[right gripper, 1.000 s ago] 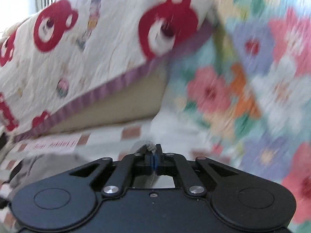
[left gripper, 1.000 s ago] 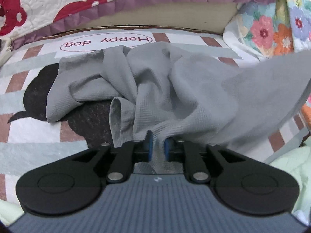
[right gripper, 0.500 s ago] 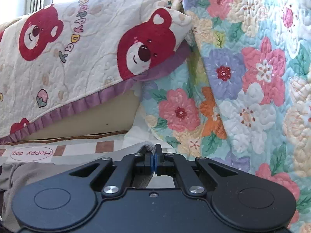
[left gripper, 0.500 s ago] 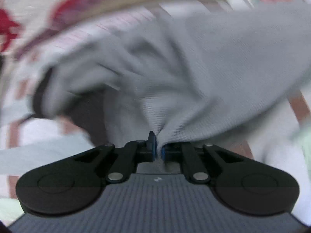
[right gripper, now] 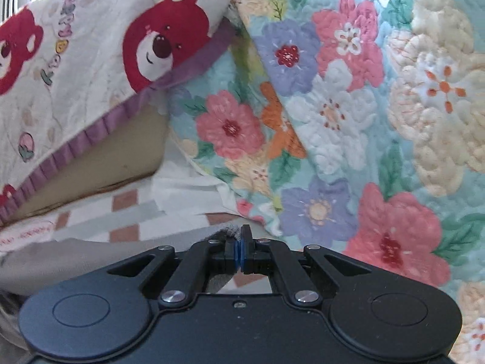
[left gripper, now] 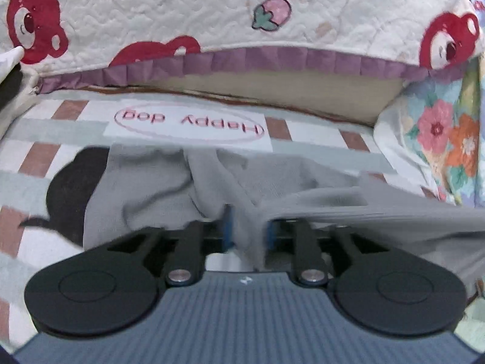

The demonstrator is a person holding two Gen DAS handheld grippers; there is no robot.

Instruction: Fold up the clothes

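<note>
With my left gripper (left gripper: 247,230) just opened around a fold of the grey garment (left gripper: 145,188) on the patterned mat (left gripper: 60,127), my right gripper (right gripper: 241,250) clamped its far-right edge, pending a regrip for spreading.

Black fingers (left gripper: 225,227), blue pads, silver screws

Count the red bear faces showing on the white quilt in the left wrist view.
3. One bear face sits at the quilt's far left, one at its far right, and a partly hidden one pokes above the purple frill. More may lie out of frame.
</note>
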